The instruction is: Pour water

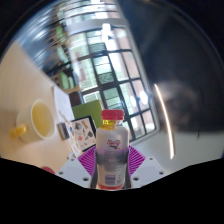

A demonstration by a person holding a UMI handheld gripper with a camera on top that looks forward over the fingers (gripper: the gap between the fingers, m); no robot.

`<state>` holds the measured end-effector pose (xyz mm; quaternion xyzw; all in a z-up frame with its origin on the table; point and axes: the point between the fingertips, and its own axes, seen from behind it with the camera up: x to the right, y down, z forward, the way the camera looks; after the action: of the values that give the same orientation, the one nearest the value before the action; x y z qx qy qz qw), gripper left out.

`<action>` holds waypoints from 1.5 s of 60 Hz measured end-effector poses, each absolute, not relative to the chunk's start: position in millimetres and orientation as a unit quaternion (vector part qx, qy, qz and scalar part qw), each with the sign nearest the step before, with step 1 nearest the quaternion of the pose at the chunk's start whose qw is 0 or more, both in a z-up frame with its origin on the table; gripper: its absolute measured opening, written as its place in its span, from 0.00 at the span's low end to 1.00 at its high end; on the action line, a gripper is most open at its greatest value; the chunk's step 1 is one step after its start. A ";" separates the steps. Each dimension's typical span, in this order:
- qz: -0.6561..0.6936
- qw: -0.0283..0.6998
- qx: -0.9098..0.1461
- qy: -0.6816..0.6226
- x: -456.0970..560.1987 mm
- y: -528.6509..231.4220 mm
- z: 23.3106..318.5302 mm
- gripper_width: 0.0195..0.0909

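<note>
1. Magenta pads [88, 157] press on both sides of the bottle [111, 152]; the jaws of the gripper [111, 160] are clamped on it, with no visible gap at either side.
2. The bottle is clear plastic with a red cap [112, 115] on, a label [110, 158] in white and purple, text too small to read. It sits upright relative to the fingers, its lower body between them and its neck and cap sticking out ahead.
3. The whole scene is tilted: the tabletop [25, 80] runs up the left side of the view, so the gripper and bottle are rolled over relative to it.
4. A white cup [40, 121] is on the tabletop, left of the bottle and apart from it, mouth open toward the camera, with a pale yellowish inside. Can't tell whether there's liquid in it.
5. A small yellow object [18, 131] is just beside the cup, on its far-left side; can't identify it.
6. A printed card or box [78, 129] with yellow and dark graphics lies between the cup and the bottle.
7. Beyond the bottle: a large window [118, 70] with a dark grid frame, bright outside.
</note>
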<state>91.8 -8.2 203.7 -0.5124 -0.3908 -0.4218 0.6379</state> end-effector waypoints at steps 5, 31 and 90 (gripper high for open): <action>-0.250 0.709 -0.615 -0.239 110.8 -9.0 190.0 0.26; 0.052 0.684 -0.726 -0.047 128.8 6.5 92.6 0.27; 0.086 0.642 -0.760 -0.058 153.5 -77.6 94.9 0.86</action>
<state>153.5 -77.6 94.9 -0.7597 -0.0577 0.0860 0.6420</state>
